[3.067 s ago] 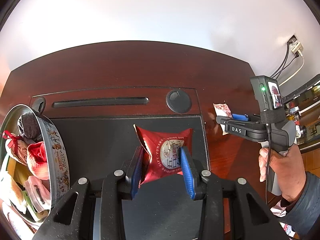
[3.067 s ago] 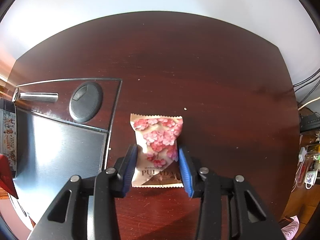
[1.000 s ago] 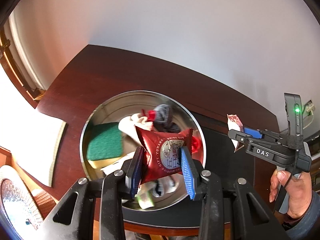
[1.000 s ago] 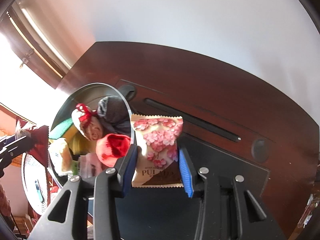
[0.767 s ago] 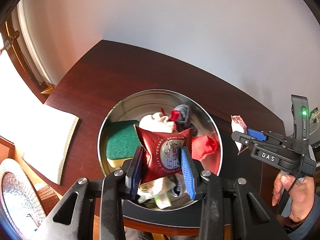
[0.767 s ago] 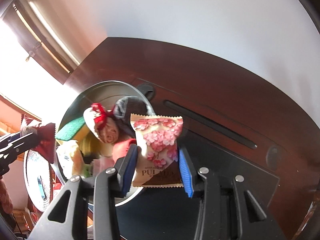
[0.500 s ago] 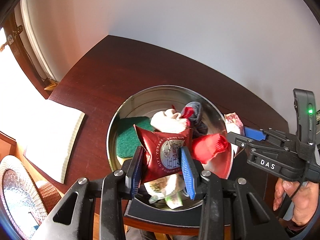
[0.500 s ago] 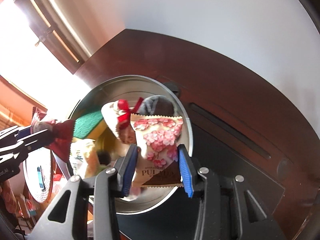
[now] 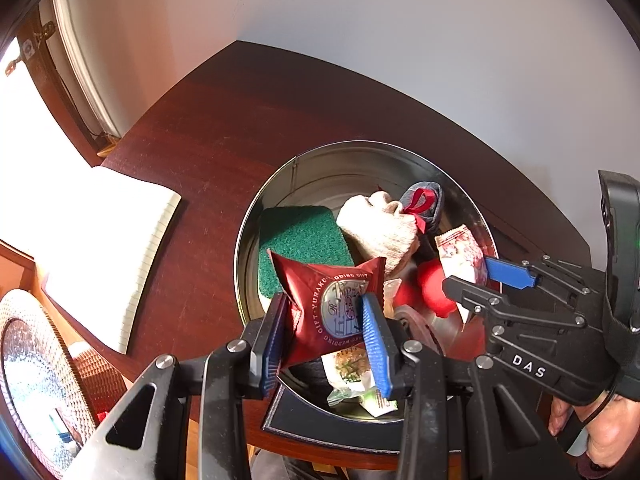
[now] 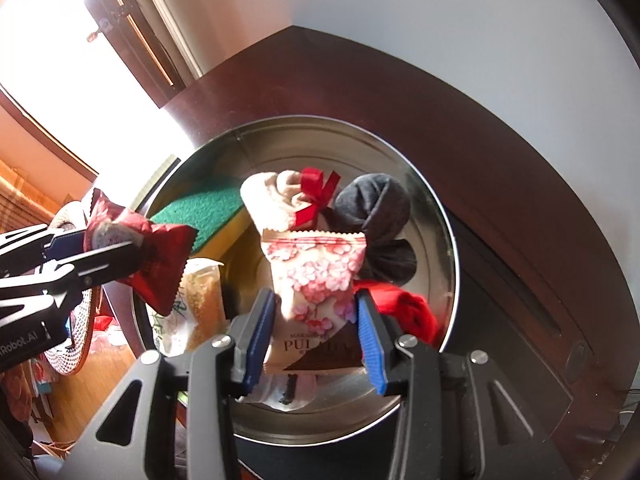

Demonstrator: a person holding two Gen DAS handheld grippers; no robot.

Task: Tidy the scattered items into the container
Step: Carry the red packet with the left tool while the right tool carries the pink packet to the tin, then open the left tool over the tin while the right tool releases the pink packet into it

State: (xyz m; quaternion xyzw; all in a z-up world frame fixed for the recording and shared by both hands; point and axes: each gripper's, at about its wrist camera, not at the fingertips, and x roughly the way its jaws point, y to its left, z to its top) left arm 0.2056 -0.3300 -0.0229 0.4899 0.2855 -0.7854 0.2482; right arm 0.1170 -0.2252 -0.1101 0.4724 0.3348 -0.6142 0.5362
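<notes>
Both packets have travelled from the desk to above the round tin since the earliest pictures, where each was being pinched flat on the wood or the dark mat.

Left wrist view: the left gripper (image 9: 326, 336), low in the middle of the frame, pinches the red foil packet (image 9: 328, 304) between its blue pads, and the packet hangs over the lower left part of the tin (image 9: 280, 172). Its foil is puffed, creased and shiny, with a round silver-blue seal and pale lettering around it. Inside the tin, toward the centre and right, lie a green scouring sponge (image 9: 300, 236), a beige rolled cloth (image 9: 380, 228) tied with a red ribbon, a grey sock ball (image 9: 430, 200), something red and a few small sachets. The right gripper (image 9: 468, 280) enters from the right edge, its packet already past the tin's right rim.

Right wrist view: the right gripper (image 10: 316, 320), low centre, is clamped on the pink blossom packet (image 10: 316, 272), held upright over the middle of the tin (image 10: 420, 184). It has a zigzag top seam, pink flowers on cream and a brown band with lettering at the bottom. At the left edge the left gripper (image 10: 88, 248) holds its red packet (image 10: 156, 260) at the tin's left rim.

Judging by this, the tidying is far along: the tin is well filled, and these two packets only need releasing. Whether other items remain on the desk cannot be told from here.
</notes>
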